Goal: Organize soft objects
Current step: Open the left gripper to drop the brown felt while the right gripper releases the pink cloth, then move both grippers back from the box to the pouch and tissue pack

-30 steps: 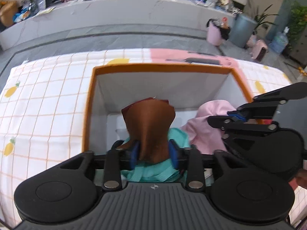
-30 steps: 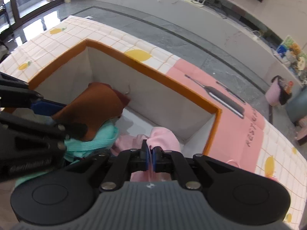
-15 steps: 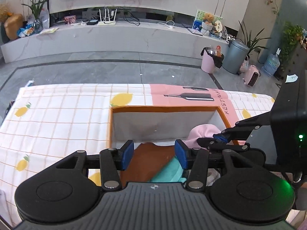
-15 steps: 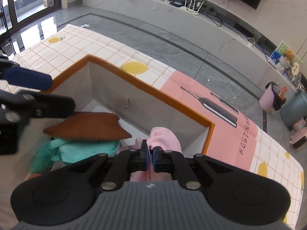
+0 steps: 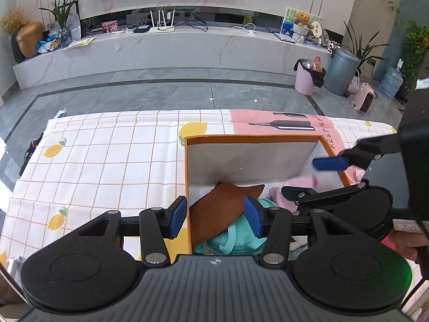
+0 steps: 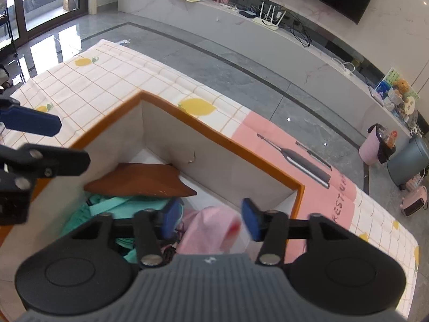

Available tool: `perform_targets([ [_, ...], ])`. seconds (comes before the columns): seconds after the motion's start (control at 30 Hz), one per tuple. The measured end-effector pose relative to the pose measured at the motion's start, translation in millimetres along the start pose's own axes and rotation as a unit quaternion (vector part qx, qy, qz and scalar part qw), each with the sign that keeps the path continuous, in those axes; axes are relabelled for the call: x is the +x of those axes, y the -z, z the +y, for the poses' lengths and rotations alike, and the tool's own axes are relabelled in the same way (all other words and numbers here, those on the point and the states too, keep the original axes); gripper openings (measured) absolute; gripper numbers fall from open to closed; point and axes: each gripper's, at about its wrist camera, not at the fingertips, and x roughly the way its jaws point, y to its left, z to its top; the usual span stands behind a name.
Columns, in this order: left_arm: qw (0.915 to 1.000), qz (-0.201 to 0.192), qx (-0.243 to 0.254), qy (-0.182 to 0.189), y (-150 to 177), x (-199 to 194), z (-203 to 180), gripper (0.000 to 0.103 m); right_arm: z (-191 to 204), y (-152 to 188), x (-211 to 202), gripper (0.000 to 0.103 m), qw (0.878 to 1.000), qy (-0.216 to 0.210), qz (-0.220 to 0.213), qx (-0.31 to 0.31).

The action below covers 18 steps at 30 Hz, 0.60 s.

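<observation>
A second ago the left gripper [image 5: 215, 220] pinched the brown cloth [image 5: 222, 214] upright; now its 2 blue pads stand apart and clear of it, the jaws having just been opening, and the cloth lies flat on the teal garment [image 5: 236, 241] inside the orange-rimmed box [image 5: 252, 137]. The right gripper [image 6: 210, 218], clamped on the pink garment [image 6: 211, 228] half a second ago, has just been opening too: its jaws stand wide, with the pink fabric between and below them, blurred, and neither pad pressing it. Both grippers sit higher above the box than before. In the right wrist view the brown cloth's long axis runs left to right, its pointed corner toward the box's far-right wall. The box rests on a lemon-print tablecloth [image 5: 107, 161].
</observation>
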Motion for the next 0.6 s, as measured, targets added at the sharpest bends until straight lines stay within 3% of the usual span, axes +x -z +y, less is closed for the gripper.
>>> perform_targets([
  [0.2,0.9998,-0.004,0.005,-0.016,-0.8,-12.0,-3.9,0.058,-2.3,-6.2,-18.7,0.089,1.0,0.017,-0.023,0.002],
  [0.53,0.9983,-0.04,-0.003,-0.042,-0.9,-55.9,-20.9,0.058,-17.3,-2.5,-59.4,0.097,0.998,0.03,-0.047,0.022],
  [0.6,0.9985,-0.044,-0.011,-0.031,6.7,-66.6,-27.3,0.058,-26.7,3.7,-70.8,0.097,0.998,0.033,-0.05,0.03],
])
